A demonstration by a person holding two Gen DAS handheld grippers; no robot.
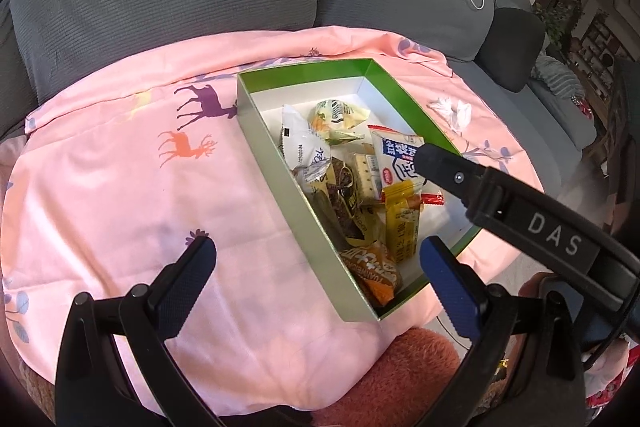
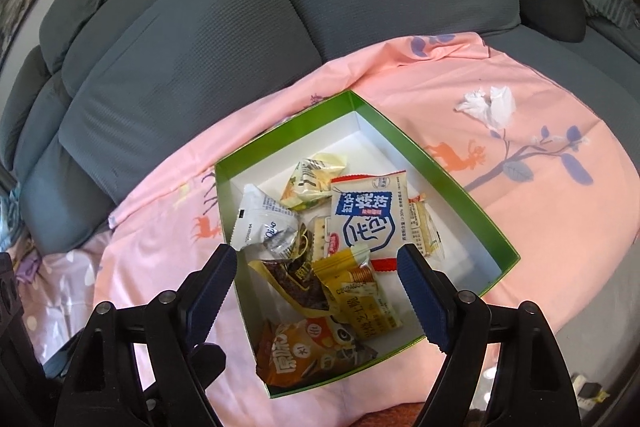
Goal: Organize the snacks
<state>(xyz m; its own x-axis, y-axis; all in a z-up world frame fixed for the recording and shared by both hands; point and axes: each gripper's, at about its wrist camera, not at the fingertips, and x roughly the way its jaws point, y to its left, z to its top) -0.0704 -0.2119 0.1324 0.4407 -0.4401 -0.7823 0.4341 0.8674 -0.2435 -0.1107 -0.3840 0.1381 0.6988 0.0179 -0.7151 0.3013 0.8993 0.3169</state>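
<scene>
Both hand-held grippers (image 1: 318, 267) (image 2: 318, 277) gape wide over the snack-filled green box (image 2: 460, 187); crumpled tissue (image 2: 488, 105), seemingly, lies beside.

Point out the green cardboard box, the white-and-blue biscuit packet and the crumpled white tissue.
green cardboard box (image 2: 460, 187), right wrist view, on its right wall's rim.
white-and-blue biscuit packet (image 2: 370, 215), right wrist view, on its printed front.
crumpled white tissue (image 2: 490, 105), right wrist view, on its middle folds.
</scene>
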